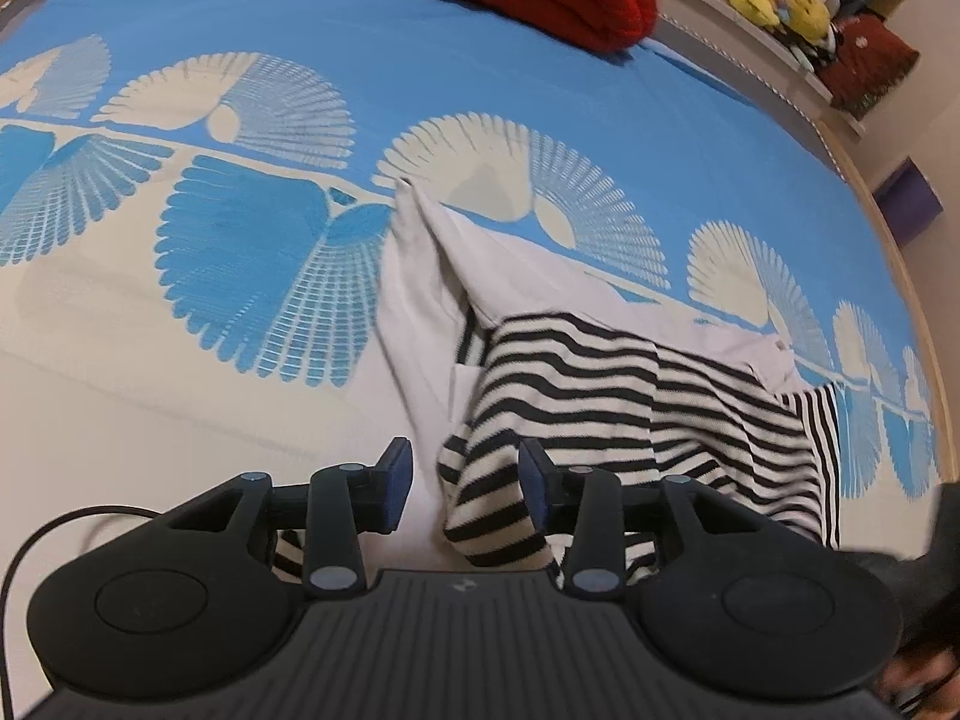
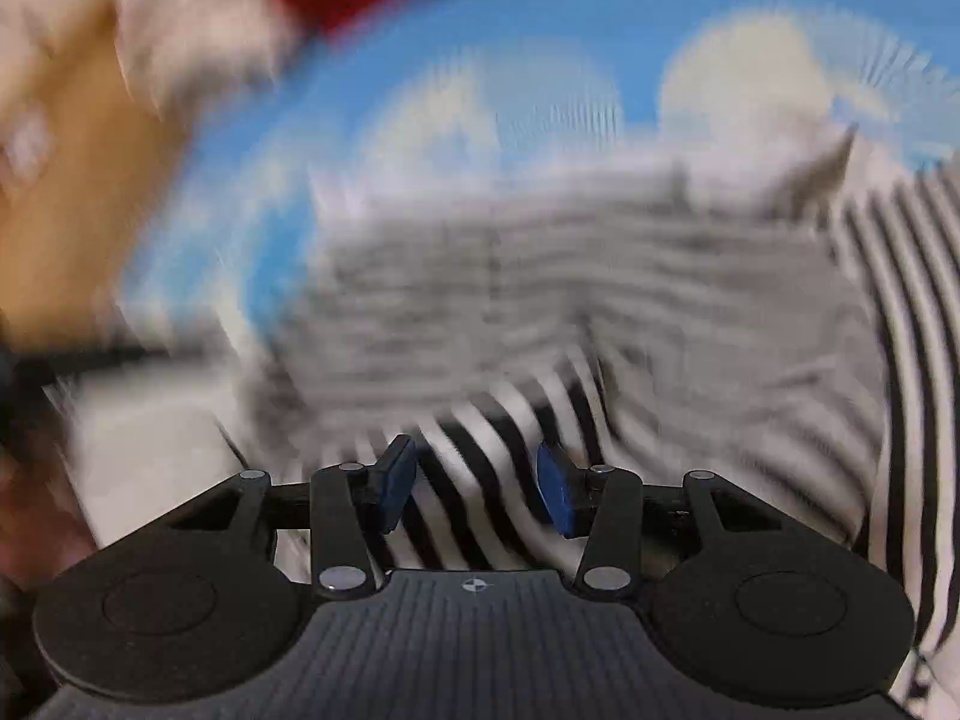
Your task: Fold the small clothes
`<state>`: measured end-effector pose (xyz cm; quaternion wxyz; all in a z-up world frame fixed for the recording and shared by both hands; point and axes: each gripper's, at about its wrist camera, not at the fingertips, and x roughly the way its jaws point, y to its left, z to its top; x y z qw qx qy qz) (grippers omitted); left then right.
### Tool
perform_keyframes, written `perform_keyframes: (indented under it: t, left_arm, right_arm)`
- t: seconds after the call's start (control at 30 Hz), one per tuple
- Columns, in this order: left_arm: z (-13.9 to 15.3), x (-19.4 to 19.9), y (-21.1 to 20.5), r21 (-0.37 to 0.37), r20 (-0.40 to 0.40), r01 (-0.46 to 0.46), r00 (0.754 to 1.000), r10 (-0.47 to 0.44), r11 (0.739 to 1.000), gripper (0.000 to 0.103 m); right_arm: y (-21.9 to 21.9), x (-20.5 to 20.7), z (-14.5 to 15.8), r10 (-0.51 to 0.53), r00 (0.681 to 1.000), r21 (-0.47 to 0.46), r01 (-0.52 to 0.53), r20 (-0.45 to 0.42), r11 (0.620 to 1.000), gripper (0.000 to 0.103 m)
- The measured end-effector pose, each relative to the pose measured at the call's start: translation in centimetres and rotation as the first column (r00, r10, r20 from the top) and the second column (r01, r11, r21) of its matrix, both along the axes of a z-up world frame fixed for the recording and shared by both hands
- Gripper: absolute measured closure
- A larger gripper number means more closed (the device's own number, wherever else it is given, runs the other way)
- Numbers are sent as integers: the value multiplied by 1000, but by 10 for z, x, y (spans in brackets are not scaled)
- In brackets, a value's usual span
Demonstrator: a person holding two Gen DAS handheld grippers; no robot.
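Mid-fold on a striped top (image 1: 630,396), lying rumpled on the bed (image 1: 180,390) over a white garment (image 1: 420,300). Left gripper (image 1: 465,492) with jaws apart, a rolled striped cuff between the pads, touching the right one at most, not pinched. Right gripper (image 2: 477,492) likewise apart over striped cloth, nothing clamped; view badly blurred. Probably a release after laying one part over. Next: pick a free edge or sleeve, close firmly on one layer only, carry it across, flatten. Risk: snagging the white garment beneath.
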<state>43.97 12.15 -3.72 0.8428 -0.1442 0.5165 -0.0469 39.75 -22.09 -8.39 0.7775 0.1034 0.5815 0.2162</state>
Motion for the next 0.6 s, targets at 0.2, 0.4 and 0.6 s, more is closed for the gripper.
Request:
perform_keyframes:
  t: [0.2,0.4,0.6]
  left_arm:
    - [-12,-3,-22,8,-21,92,996,-92,996,55]
    - [-50,-4,-23,45,-146,123,983,-115,991,54]
    - [-64,-2,-22,151,-182,130,978,-101,980,42]
  right_arm:
    - [22,-18,-4,194,981,-159,-193,-15,968,57]
    - [-8,1,12,-4,998,-175,15,63,985,50]
    - [-19,12,-1,-69,998,-272,70,14,960,50]
